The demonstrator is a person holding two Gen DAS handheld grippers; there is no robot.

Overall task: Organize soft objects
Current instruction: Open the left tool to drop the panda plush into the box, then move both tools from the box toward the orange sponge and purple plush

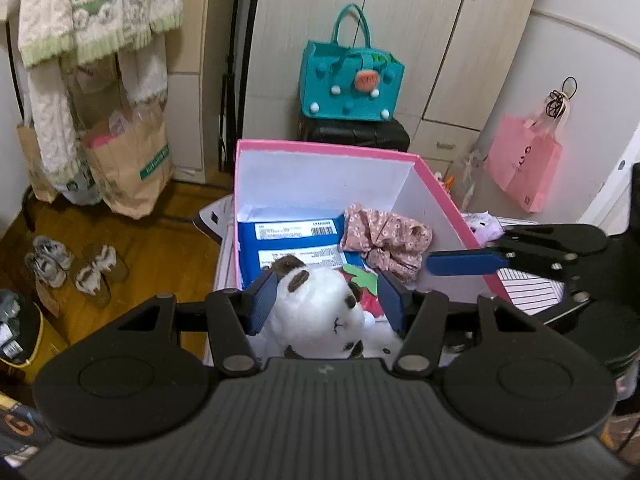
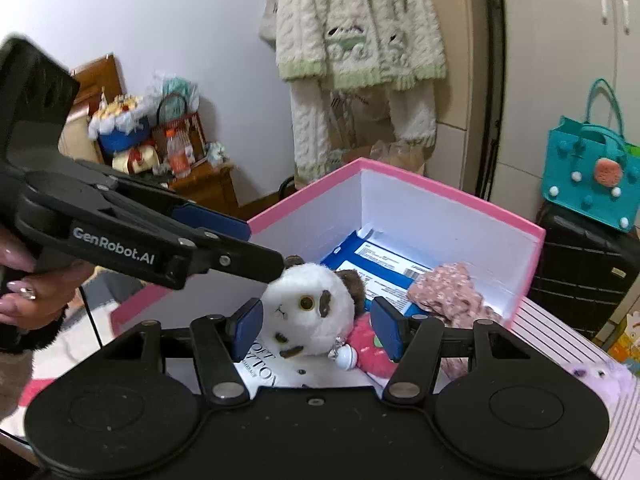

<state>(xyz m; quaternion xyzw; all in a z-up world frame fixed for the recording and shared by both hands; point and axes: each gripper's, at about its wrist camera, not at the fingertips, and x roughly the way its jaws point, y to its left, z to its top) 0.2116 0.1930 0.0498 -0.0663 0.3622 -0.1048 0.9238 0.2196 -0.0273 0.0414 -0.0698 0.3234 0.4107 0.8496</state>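
A white plush toy with brown patches point(image 1: 320, 312) point(image 2: 312, 312) lies inside the pink box point(image 1: 320, 148) point(image 2: 440, 188), at its near end. My left gripper point(image 1: 326, 298) is open, its blue pads on either side of the plush head. My right gripper point(image 2: 316, 328) is open too, straddling the same plush from the other side; it also shows in the left wrist view point(image 1: 464, 262). A pink floral cloth point(image 1: 388, 240) point(image 2: 452, 292) and a red strawberry soft toy point(image 2: 372, 344) also lie in the box. A purple plush point(image 2: 600, 380) lies outside on the striped surface.
Blue packets point(image 1: 292, 240) line the box bottom. A teal felt bag point(image 1: 352, 80) sits on a black suitcase point(image 2: 580, 256) behind the box. Paper bags point(image 1: 128, 164), slippers point(image 1: 96, 272), a hanging knit sweater point(image 2: 356, 20) and a pink bag point(image 1: 524, 160) surround it.
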